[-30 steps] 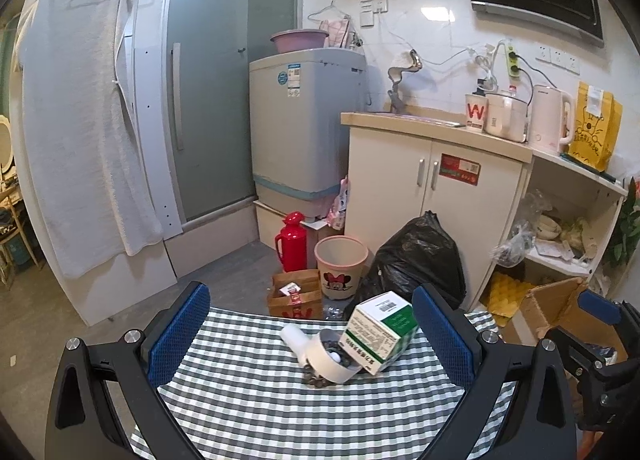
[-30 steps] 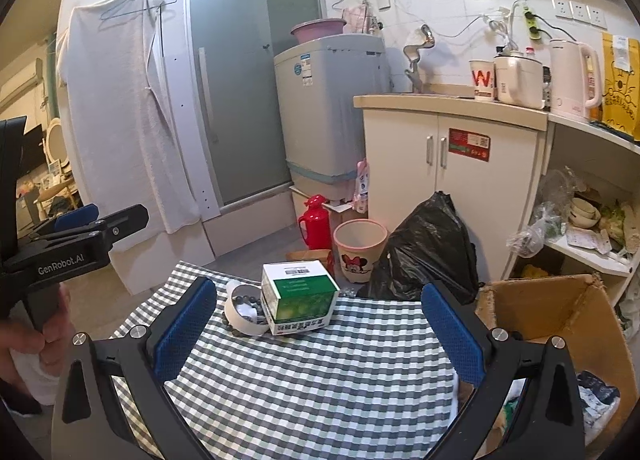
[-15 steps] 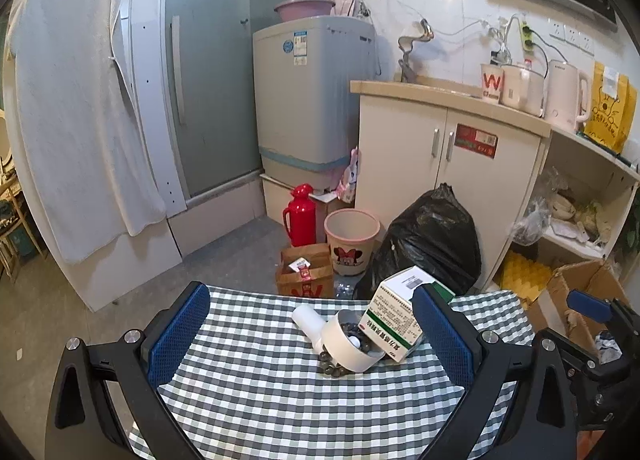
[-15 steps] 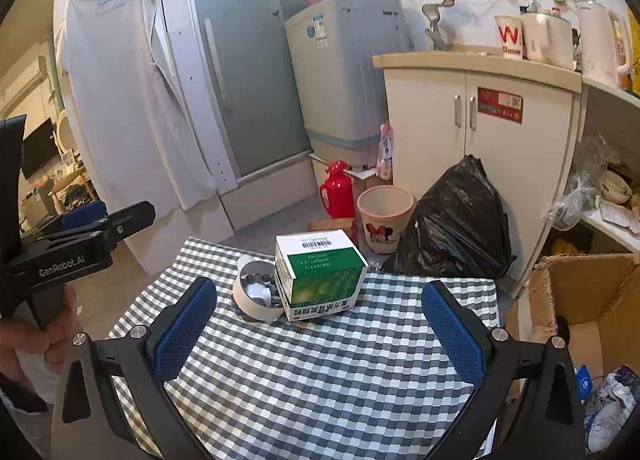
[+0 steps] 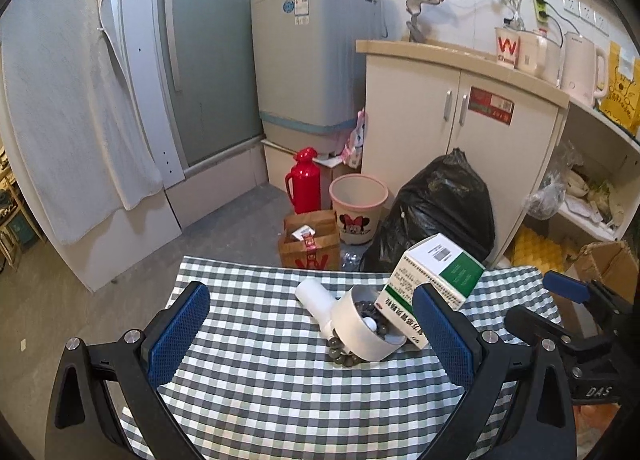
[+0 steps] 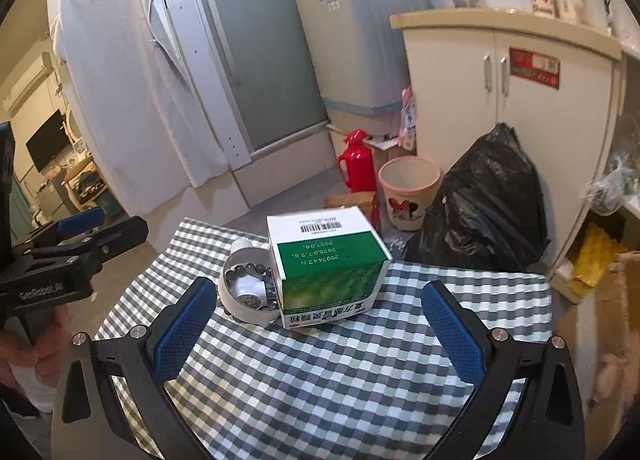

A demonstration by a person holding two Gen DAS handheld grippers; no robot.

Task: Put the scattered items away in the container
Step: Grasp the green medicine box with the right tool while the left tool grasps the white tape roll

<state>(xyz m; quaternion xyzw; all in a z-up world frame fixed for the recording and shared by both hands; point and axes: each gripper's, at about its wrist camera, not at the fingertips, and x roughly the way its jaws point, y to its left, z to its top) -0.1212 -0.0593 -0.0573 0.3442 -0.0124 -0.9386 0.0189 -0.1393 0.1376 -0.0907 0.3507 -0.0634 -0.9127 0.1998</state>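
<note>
Several beads (image 6: 244,270) in white bowl (image 6: 240,310)

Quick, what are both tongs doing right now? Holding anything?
Left tongs: open, holding nothing, aimed at the white round container on the checked tablecloth.
Right tongs: open, holding nothing, facing the green-and-white cardboard box.

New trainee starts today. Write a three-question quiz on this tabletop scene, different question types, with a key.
1. True or false: the green-and-white box leans on the white round container.
2. Which holds something: A) left hand-held gripper, B) right hand-held gripper, C) neither?
3. Fill in: the table wears a ____ cloth.

Key: 1 true; 2 C; 3 checked.
</note>
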